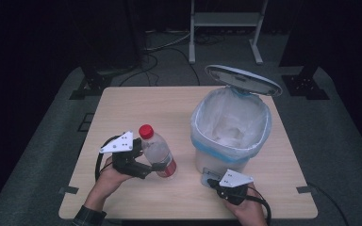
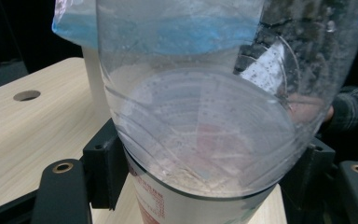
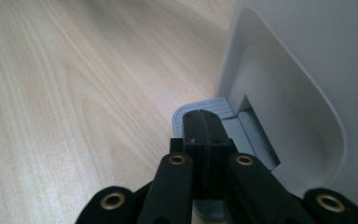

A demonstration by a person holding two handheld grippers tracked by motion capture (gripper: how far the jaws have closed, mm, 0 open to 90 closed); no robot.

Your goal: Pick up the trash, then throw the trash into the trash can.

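Bottle: a clear plastic bottle (image 1: 157, 151) with a red cap and a red label, tilted, cap pointing away from the person, over the left half of the table; near the bin but apart from it. In the left gripper view its clear wall (image 2: 205, 121) is close up, beaded with droplets inside.
Left gripper: the left gripper (image 1: 147, 162) clasps the bottle's lower body, one black jaw on each side of it; the person's left hand (image 1: 109, 176) holds it from below.
Bin: a white pedal bin (image 1: 229, 136) stands on the right half of the table, lined with a pale bag that has a blue band at the rim; its lid (image 1: 243, 80) is raised and tips back.
Pedal: a grey ribbed pedal (image 3: 209, 108) sticks out at the foot of the bin, on the person's side.
Right gripper: the right gripper (image 3: 200, 126) has its jaws pressed together with no gap, tips resting on the pedal; the right hand (image 1: 250, 212) holds it.
Table: a light wooden table (image 1: 136, 108) with a round hole (image 2: 26, 95) near one edge.
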